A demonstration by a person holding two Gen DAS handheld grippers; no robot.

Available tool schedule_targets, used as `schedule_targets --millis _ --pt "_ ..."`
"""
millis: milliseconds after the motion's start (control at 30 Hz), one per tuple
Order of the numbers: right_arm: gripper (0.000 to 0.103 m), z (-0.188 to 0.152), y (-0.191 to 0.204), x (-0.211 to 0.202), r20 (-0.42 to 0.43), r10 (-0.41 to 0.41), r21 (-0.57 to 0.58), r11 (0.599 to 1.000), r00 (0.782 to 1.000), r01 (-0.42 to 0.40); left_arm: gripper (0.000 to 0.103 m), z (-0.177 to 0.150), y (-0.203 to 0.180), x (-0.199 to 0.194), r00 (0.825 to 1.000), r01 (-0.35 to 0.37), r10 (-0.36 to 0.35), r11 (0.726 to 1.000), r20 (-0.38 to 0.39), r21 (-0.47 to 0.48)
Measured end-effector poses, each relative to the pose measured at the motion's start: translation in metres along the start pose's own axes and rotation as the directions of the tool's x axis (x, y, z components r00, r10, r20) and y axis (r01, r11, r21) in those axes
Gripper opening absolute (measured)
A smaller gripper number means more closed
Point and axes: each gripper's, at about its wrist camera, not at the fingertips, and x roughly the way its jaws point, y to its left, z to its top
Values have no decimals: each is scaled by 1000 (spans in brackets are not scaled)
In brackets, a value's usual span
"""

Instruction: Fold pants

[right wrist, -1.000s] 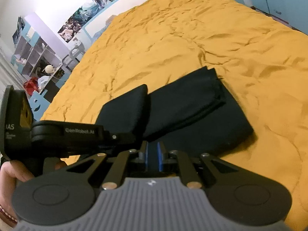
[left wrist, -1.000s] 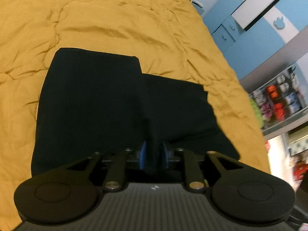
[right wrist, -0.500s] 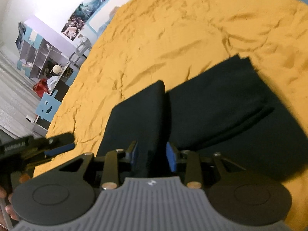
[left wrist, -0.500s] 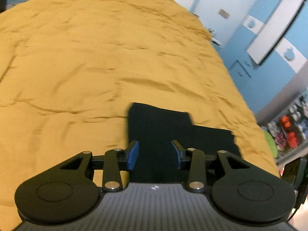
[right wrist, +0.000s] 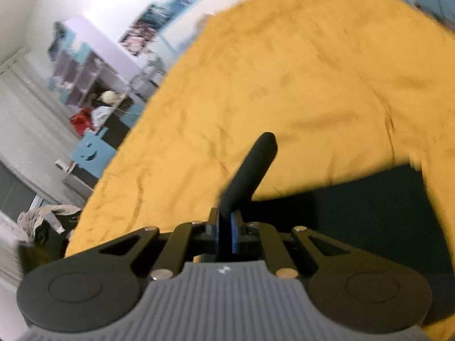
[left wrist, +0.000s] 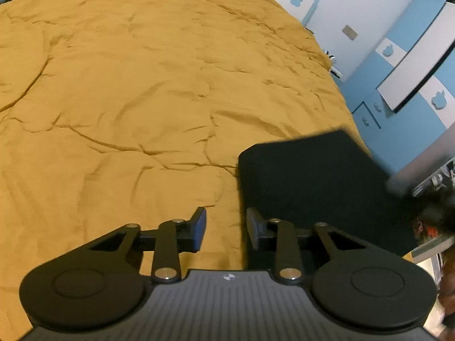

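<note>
Right gripper [right wrist: 224,227] clenched on folded black cloth pants [right wrist: 369,213]; left gripper [left wrist: 224,227] released beside them; lay fold flat, edges aligned

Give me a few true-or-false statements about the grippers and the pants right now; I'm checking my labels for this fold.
1. The right gripper is shut on a fold of the black pants. True.
2. The left gripper grips the pants. False: its jaws stand open with nothing between them, and the pants lie to its right.
3. The pants lie on a yellow bedspread. True.
4. The bedspread is blue. False: it is yellow; the cabinets beside the bed are blue.
</note>
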Motion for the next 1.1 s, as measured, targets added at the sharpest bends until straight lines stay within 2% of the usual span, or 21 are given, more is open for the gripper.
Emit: schedule_targets --millis 133,333,467,533,667,767,867,1000,1100 --pt "2 29 13 -38 31 -26 -62 998 999 28 29 -2 -14 3 1000 23 -23 999 3 41" --pt "2 36 -28 -71 21 -130 -33 991 991 131 24 -6 -37 18 999 51 -49 994 -17 98" --pt "2 24 -80 -70 -12 -164 47 985 986 165 24 -9 -52 30 999 43 -38 989 -38 143" --pt "2 20 -99 -72 -7 -155 82 985 988 155 24 -11 -57 35 998 38 -30 987 -48 159" --pt "2 20 -105 -81 50 -104 69 993 993 100 24 -12 -65 44 998 40 -31 984 -54 175" --pt "2 9 -129 -70 -5 -182 80 980 983 182 24 -13 -71 52 997 38 -26 981 -68 189" --pt "2 -11 -160 -51 -76 -218 131 965 973 227 22 -17 -78 62 996 40 -24 977 -80 210" --pt "3 -28 -186 -44 -79 -228 172 956 970 239 22 -24 -87 75 994 49 -23 968 -106 244" --pt "8 -31 -185 -44 -80 -248 156 954 965 258 22 -31 -93 84 993 -11 45 954 -107 299"
